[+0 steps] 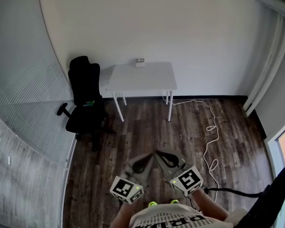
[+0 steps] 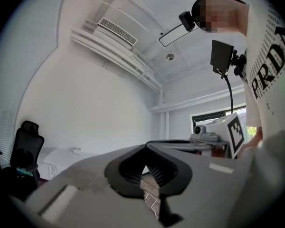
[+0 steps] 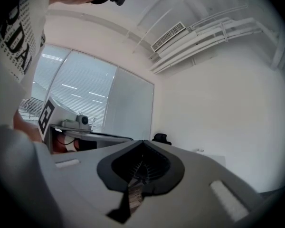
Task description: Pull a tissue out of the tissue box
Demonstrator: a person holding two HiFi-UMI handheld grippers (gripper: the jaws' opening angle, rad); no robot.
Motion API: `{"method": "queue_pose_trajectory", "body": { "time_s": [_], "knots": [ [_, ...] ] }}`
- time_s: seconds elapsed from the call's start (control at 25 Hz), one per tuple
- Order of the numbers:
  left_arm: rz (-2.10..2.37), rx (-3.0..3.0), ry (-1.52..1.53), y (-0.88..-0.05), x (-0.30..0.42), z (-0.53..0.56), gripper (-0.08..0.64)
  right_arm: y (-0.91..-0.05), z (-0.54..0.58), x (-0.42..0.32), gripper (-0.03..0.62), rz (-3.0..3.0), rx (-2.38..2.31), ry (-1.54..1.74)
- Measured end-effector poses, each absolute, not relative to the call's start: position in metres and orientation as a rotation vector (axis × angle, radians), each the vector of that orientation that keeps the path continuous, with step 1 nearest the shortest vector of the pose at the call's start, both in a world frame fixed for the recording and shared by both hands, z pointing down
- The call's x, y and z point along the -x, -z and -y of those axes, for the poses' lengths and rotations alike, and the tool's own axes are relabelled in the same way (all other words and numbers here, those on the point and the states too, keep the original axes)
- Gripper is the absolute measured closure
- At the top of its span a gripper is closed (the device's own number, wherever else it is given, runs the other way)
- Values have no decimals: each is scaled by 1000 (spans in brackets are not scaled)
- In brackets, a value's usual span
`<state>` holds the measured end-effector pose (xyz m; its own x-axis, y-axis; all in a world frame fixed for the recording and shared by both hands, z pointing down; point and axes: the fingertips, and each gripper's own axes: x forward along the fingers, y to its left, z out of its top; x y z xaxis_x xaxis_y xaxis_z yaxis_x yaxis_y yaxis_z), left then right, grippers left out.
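left gripper (image 1: 145, 161), right gripper (image 1: 165, 158) both closed, empty, well short of white table (image 1: 152, 82); small object (image 1: 140, 63) at table's back edge too tiny to identify.

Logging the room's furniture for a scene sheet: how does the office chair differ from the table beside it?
The office chair is black; the table is white. The office chair has a tall back, while the table is a flat top on thin legs. The office chair sits to the left, by the blinds; the table stands against the wall. Both rest on the wooden floor.
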<state>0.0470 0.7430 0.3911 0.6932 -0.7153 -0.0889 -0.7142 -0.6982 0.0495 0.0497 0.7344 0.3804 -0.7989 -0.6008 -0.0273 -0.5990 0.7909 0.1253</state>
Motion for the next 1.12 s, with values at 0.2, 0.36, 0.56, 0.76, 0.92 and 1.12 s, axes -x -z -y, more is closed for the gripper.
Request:
{"method": "queue_pose_trajectory", "body": {
  "time_s": [0.2, 0.36, 0.56, 0.76, 0.92, 1.12],
  "knots": [
    [1205, -2869, 153, -399, -28, -747, 569, -392, -738, -33, 584, 2949, -992, 176],
    [1187, -2862, 144, -404, -24, -744, 571, -394, -735, -27, 584, 2943, -985, 169],
    [1195, -2827, 161, -408, -27, -732, 571, -399, -723, -30, 584, 2934, -970, 143],
    [1220, -2839, 167, -406, -29, -702, 571, -396, -695, -32, 584, 2941, -971, 138],
    [1263, -2827, 145, -402, -28, -673, 571, -394, -666, -32, 584, 2946, -950, 131],
    [1259, -2842, 131, -397, -45, -630, 569, -393, -620, -50, 584, 2966, -948, 133]
  ]
}}
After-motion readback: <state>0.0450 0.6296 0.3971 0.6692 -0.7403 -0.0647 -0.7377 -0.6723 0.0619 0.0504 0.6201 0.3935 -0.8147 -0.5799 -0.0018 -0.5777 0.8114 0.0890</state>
